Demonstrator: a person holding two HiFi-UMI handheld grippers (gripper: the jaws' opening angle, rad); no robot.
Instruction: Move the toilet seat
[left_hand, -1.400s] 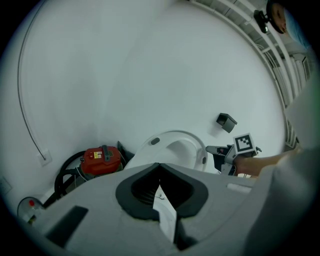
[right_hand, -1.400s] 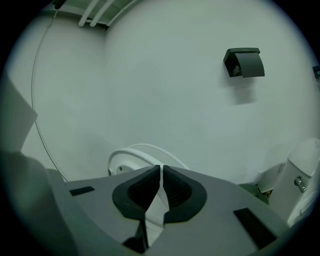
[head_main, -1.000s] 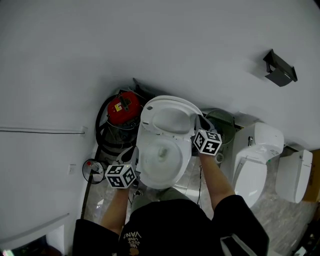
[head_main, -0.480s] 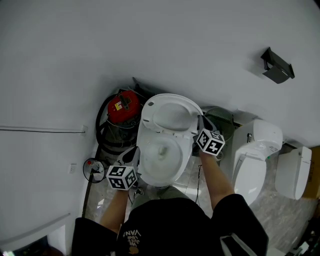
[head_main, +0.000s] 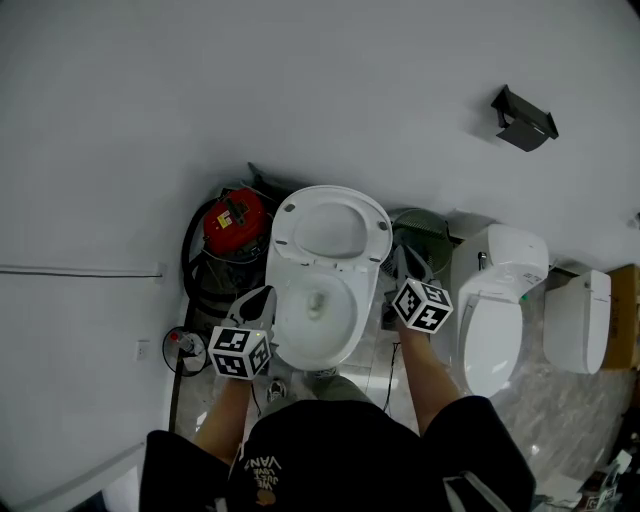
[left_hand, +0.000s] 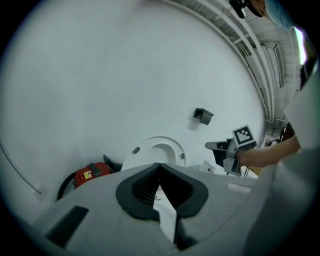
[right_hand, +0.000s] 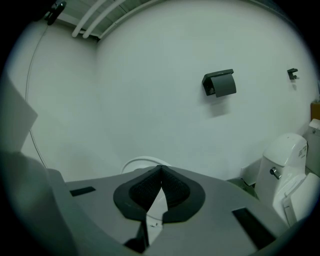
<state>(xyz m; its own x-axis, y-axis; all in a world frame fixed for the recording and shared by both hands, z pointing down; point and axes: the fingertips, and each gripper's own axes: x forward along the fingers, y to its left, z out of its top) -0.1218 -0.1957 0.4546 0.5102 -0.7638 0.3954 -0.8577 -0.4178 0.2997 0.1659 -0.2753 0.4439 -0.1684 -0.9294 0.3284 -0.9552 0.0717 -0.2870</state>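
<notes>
The white toilet stands in the middle of the head view, its seat (head_main: 331, 227) raised upright against the wall above the open bowl (head_main: 314, 307). My left gripper (head_main: 262, 297) is shut and empty at the bowl's left rim. My right gripper (head_main: 404, 256) is shut and empty just right of the raised seat, apart from it. In the left gripper view the raised seat (left_hand: 155, 149) rises beyond the shut left gripper (left_hand: 159, 165), with the right gripper (left_hand: 231, 150) at the right. In the right gripper view only the seat's top edge (right_hand: 141, 162) shows behind the shut right gripper (right_hand: 161, 168).
A red canister vacuum (head_main: 228, 222) with a black hose stands left of the toilet, a green round bin (head_main: 422, 234) right of it. A second toilet (head_main: 495, 305) and a white unit (head_main: 575, 320) stand further right. A black holder (head_main: 524, 118) hangs on the wall.
The seat has swung from a tilt to upright against the wall. My right gripper has come off its right edge and dropped slightly. The left gripper has barely moved.
</notes>
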